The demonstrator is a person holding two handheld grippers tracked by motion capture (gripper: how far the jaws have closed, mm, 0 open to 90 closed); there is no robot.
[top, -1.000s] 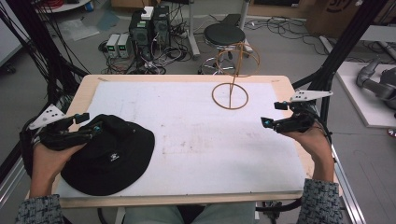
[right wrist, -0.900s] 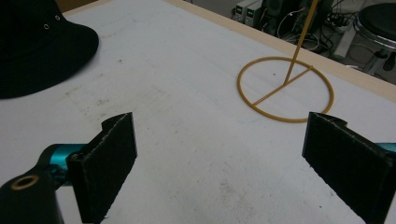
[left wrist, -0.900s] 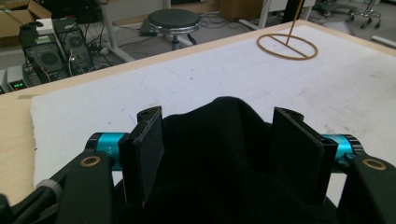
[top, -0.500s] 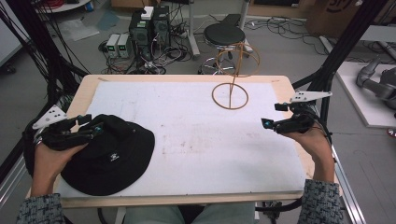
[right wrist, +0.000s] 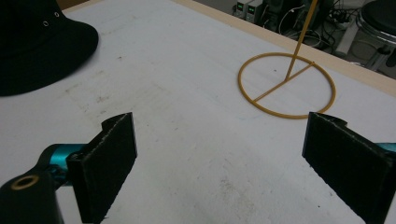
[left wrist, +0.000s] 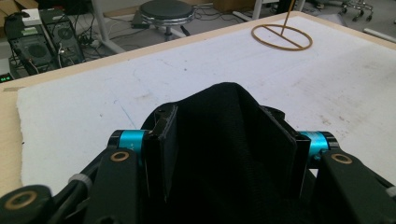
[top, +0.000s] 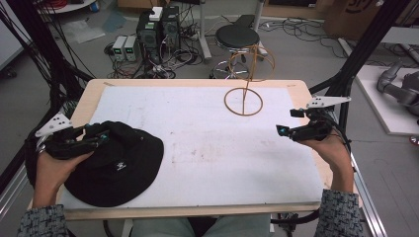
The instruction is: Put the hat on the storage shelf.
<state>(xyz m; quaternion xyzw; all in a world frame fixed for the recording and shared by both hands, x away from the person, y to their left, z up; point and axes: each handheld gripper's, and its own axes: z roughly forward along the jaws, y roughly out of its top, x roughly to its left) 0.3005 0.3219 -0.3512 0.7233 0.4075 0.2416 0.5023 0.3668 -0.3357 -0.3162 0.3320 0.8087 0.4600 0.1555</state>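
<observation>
- Black hat (top: pixel 116 165) at table's near-left corner, crown fabric bunched between left gripper (left wrist: pixel 229 140) jaws.
- Right gripper (right wrist: pixel 224 172) w/ jaws spread, nothing between, above white mat (top: pixel 207 143).
- Wire stand (top: pixel 244 98) at far edge; stool (top: pixel 237 35), computers (top: pixel 158 27) on floor beyond.

**Black hat at the near left, wire stand at the far edge**

A black hat (top: pixel 116 165) lies on the white-covered tabletop (top: pixel 207 148) at its near left corner, brim spread flat. The left gripper (top: pixel 94 139) reaches in from the left edge, its fingers (top: pixel 101 138) over the hat's left side; whether they grip the fabric cannot be told from here. The left hand (top: pixel 54 170) holds it from below. Well apart, near the right edge, the right gripper (top: pixel 282 130) hovers above bare tabletop in the right hand (top: pixel 328 145), pointing left. A yellow wire stand (top: pixel 244 101) with a ring base stands toward the far edge. Beyond it, a black stool (top: pixel 237 35) and computer boxes (top: pixel 158 27) sit on the floor.
</observation>
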